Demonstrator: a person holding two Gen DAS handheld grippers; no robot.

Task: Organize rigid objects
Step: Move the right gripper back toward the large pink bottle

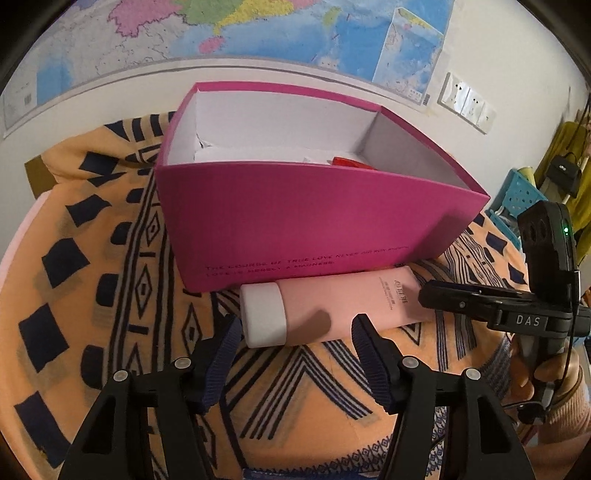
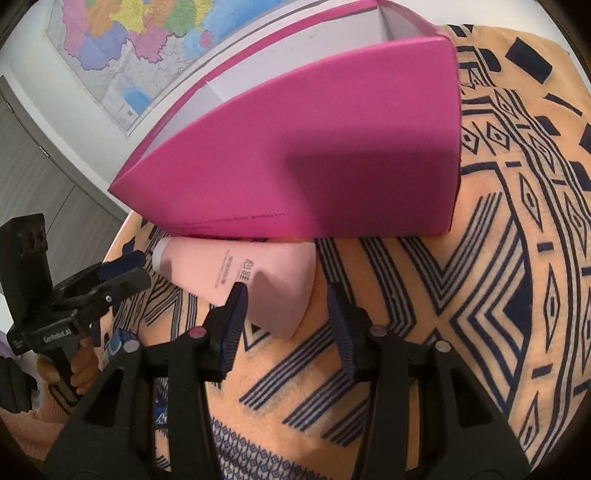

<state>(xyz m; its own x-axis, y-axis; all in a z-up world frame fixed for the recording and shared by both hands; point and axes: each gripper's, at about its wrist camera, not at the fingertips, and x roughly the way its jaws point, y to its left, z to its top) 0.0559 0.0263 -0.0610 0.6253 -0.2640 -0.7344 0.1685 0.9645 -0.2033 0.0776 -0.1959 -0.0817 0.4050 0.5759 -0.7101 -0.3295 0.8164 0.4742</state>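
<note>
Against the magenta box [image 1: 295, 221] lies a pink tube [image 1: 332, 310], both tools gaping empty.

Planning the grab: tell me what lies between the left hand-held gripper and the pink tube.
Nothing but patterned cloth; in the left wrist view the left hand-held gripper sits just short of the pink tube.

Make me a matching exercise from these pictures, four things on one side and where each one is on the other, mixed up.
Things:
1. open magenta cardboard box
2. pale pink squeeze tube with white cap
3. small red item
4. colourful paper map

Places:
A. inside the box
B. on the wall behind
C. lying on the cloth against the box's front
D. standing on the orange patterned cloth

Pairs: 1-D, 2-C, 3-A, 4-B
</note>
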